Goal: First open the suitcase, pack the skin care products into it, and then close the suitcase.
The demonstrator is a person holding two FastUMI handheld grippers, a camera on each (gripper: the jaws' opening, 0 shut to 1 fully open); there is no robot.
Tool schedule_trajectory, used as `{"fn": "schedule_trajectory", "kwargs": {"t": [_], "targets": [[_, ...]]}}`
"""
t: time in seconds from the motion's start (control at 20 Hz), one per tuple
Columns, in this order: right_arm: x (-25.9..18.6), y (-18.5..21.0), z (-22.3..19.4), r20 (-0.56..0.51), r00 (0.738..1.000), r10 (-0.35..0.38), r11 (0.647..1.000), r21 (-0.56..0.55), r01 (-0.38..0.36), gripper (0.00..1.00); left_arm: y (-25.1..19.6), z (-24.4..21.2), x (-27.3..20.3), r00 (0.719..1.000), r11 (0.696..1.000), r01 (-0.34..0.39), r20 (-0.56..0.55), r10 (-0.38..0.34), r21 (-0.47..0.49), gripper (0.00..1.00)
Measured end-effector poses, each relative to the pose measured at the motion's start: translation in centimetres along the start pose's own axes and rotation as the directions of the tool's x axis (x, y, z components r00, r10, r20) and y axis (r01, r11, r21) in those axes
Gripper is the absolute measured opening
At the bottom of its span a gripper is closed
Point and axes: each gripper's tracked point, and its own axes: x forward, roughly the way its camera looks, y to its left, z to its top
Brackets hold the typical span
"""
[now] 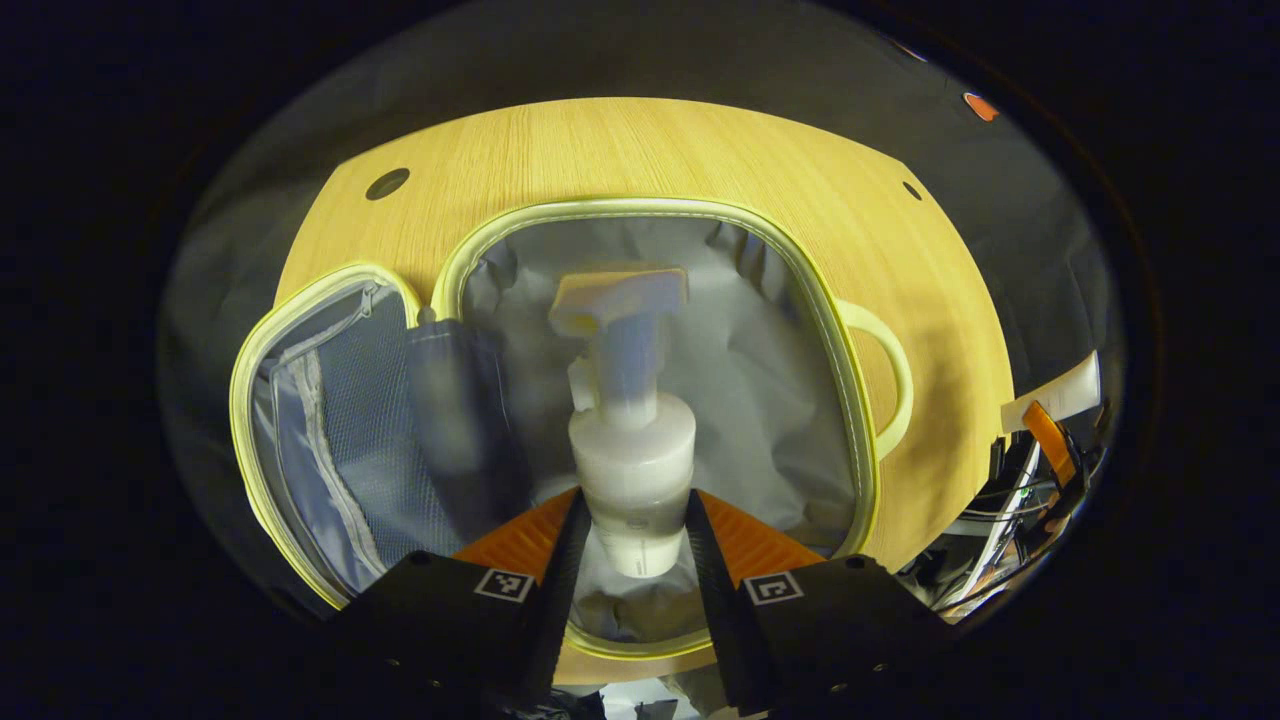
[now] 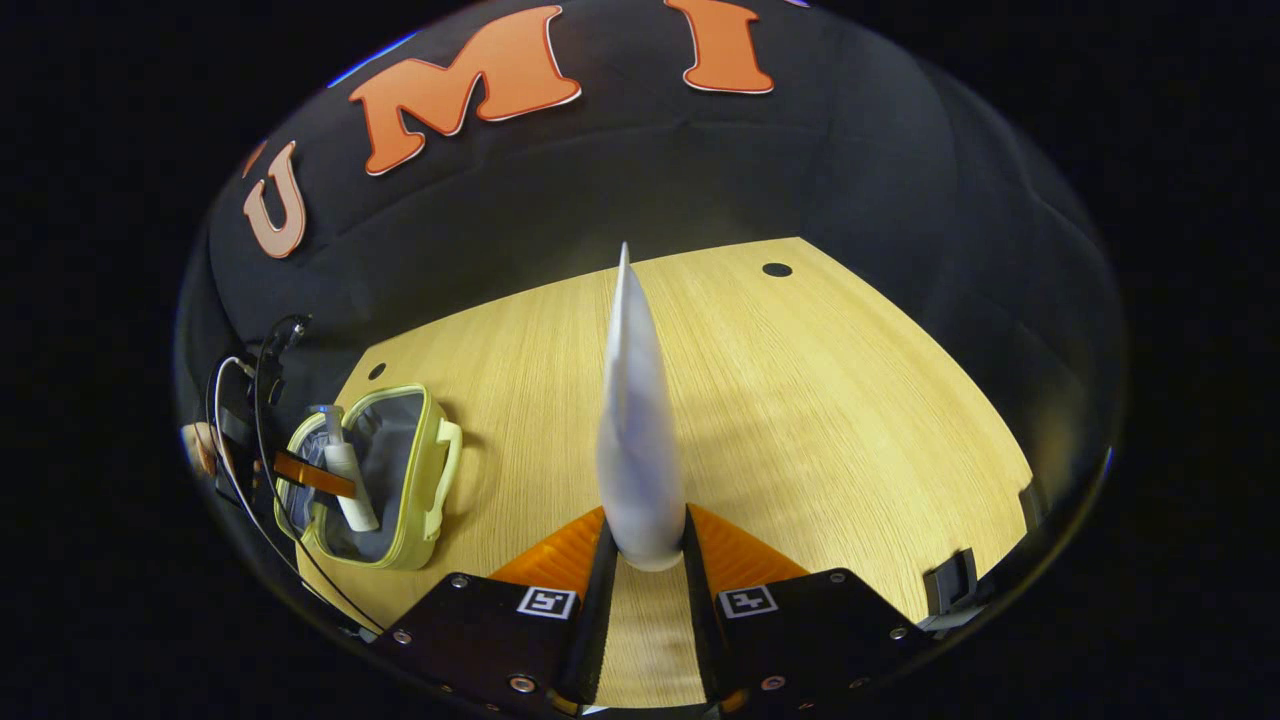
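Pale-yellow suitcase (image 1: 858,400), white pump bottle (image 1: 630,450)

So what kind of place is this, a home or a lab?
Likely a staged recording booth: a bare wooden table backed by black cloth wall, with an open suitcase and loose cables beside it.

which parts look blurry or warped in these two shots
Left gripper view: the pump bottle held in the left claw is soft, out of focus, and the suitcase rim bows with fisheye curvature. Right gripper view: the white tube in the right claw is slightly soft, and the table edge curves.
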Motion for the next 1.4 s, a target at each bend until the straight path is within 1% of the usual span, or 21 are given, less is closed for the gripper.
{"fn": "schedule_trajectory", "kwargs": {"t": [0.05,0.15,0.2,0.25,0.3,0.35,0.4,0.5,0.55,0.65,0.7,0.8,0.85,0.9,1.0,1.1,1.15,1.25,1.3,1.35,1.4], "targets": [[-0.1,0.0,0.0,-0.003,1.000,-0.002,1.000,0.003,0.002,0.33,0.2,0.1,0.0,1.000,1.000,-0.012,-0.005,0.012,0.008,0.62],[-0.3,0.0,0.1,-0.003,1.000,-0.004,1.000,0.012,0.004,0.33,0.5,1.0,-0.3,0.999,0.999,-0.034,0.022,0.033,0.022,0.64],[-0.4,0.3,0.2,-0.003,1.000,-0.002,1.000,0.014,0.002,0.38,0.9,1.3,-0.5,0.998,0.998,-0.052,0.042,0.051,0.035,0.76],[-0.6,0.5,0.2,-0.004,1.000,0.002,1.000,0.013,-0.002,0.38,0.7,1.7,-0.9,0.997,0.998,-0.050,0.056,0.048,0.043,0.88],[-0.7,0.7,0.3,-0.004,1.000,0.007,1.000,0.010,-0.007,0.33,0.6,1.9,-1.1,0.996,0.997,-0.059,0.069,0.056,0.044,1.00],[-0.7,1.1,0.6,-0.004,1.000,0.012,1.000,0.003,-0.012,0.33,0.4,1.9,-1.6,0.995,0.997,-0.062,0.081,0.058,0.047,1.00],[-0.8,1.5,0.9,-0.003,1.000,0.017,1.000,-0.006,-0.017,0.38,0.3,2.1,-2.0,0.993,0.997,-0.060,0.105,0.055,0.050,1.00],[-1.1,2.4,1.8,-0.002,1.000,0.029,0.999,-0.029,-0.029,0.38,0.0,2.1,-3.3,0.985,0.997,-0.060,0.165,0.052,0.043,1.00],[-1.4,3.1,2.1,-0.005,0.999,0.038,0.999,-0.038,-0.039,0.38,0.2,2.2,-4.4,0.975,0.997,-0.072,0.211,0.063,0.035,1.00],[-1.9,5.2,3.1,-0.026,0.997,0.075,0.996,-0.049,-0.077,0.38,0.4,2.2,-6.9,0.948,0.997,-0.071,0.311,0.065,0.008,1.00],[-2.1,6.8,3.4,-0.046,0.993,0.106,0.993,-0.052,-0.108,0.33,0.6,2.2,-8.1,0.934,0.998,-0.063,0.352,0.062,-0.009,1.00],[-2.6,10.6,3.5,-0.104,0.979,0.175,0.981,-0.060,-0.182,0.43,1.9,1.3,-11.0,0.899,0.996,-0.060,0.431,0.080,-0.059,1.00],[-2.9,12.6,3.4,-0.135,0.968,0.209,0.973,-0.066,-0.220,0.38,2.7,1.0,-12.6,0.875,0.996,-0.055,0.478,0.083,-0.073,1.00],[-3.0,14.9,3.2,-0.170,0.955,0.243,0.964,-0.071,-0.257,0.38,3.5,0.7,-13.8,0.855,0.995,-0.054,0.511,0.088,-0.081,0.99],[-2.9,19.0,2.7,-0.232,0.927,0.294,0.943,-0.087,-0.320,0.38,6.2,-0.4,-16.3,0.815,0.991,-0.083,0.565,0.126,-0.102,0.99],[-2.4,22.6,2.0,-0.299,0.898,0.323,0.921,-0.119,-0.371,0.38,9.1,-2.2,-17.7,0.791,0.985,-0.126,0.587,0.172,-0.119,0.99],[-1.5,24.5,1.9,-0.332,0.880,0.338,0.906,-0.136,-0.400,0.38,10.5,-3.1,-18.6,0.781,0.980,-0.150,0.593,0.197,-0.128,0.99],[1.0,26.7,1.7,-0.427,0.832,0.354,0.887,-0.129,-0.444,0.38,13.3,-4.6,-19.8,0.761,0.970,-0.194,0.601,0.242,-0.145,1.00],[2.5,27.6,1.6,-0.477,0.804,0.357,0.881,-0.113,-0.458,0.43,14.2,-5.5,-19.9,0.755,0.966,-0.208,0.602,0.259,-0.155,0.99],[3.7,27.6,0.9,-0.524,0.776,0.350,0.881,-0.097,-0.463,0.38,15.3,-6.4,-20.3,0.751,0.962,-0.214,0.601,0.273,-0.169,0.99],[4.2,26.5,0.3,-0.567,0.752,0.336,0.884,-0.087,-0.460,0.38,16.4,-7.3,-20.7,0.750,0.958,-0.219,0.596,0.287,-0.186,0.99]]}}
